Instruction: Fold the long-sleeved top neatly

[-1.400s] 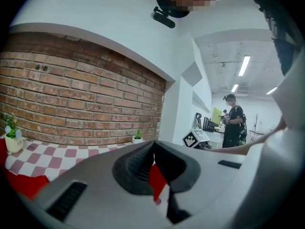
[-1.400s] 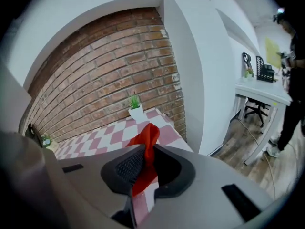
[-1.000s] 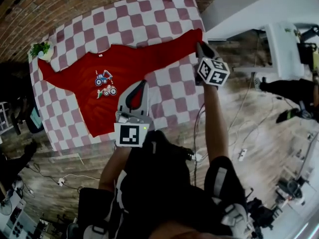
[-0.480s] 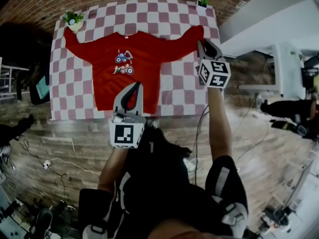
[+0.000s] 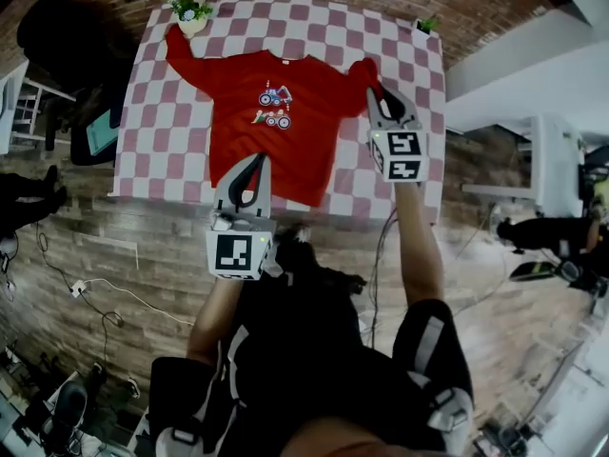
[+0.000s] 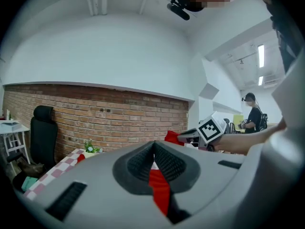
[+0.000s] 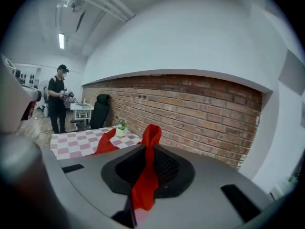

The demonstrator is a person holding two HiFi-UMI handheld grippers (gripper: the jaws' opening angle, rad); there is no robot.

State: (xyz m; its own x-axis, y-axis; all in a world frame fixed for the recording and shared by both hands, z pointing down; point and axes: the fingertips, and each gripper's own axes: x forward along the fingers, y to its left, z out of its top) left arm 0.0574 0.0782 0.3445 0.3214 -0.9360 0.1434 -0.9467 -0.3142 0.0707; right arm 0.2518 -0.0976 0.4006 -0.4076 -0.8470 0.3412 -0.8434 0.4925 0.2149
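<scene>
A red long-sleeved top [image 5: 276,131] with a small vehicle print lies front up on the pink-and-white checked table [image 5: 152,150]. My left gripper [image 5: 255,163] is shut on the hem at the top's near edge; red cloth [image 6: 158,190] shows pinched between its jaws [image 6: 154,149]. My right gripper [image 5: 379,93] is shut on the right sleeve's cuff, held up off the table. In the right gripper view [image 7: 147,149] the red sleeve [image 7: 145,175] runs up through the jaws and sticks out past them. The far sleeve stretches toward the back left corner.
A small potted plant [image 5: 191,12] stands at the table's back left corner, another [image 5: 425,25] at the back right. A brick wall runs behind the table. A black chair [image 5: 67,46] stands to the left. Cables [image 5: 105,293] lie on the wooden floor. A person in black [image 7: 58,104] stands far off.
Both grippers have moved up and across with the cloth. The right sleeve, stretched out before, is now drawn in toward the body. The head view has swung, so the table sits squarer.
</scene>
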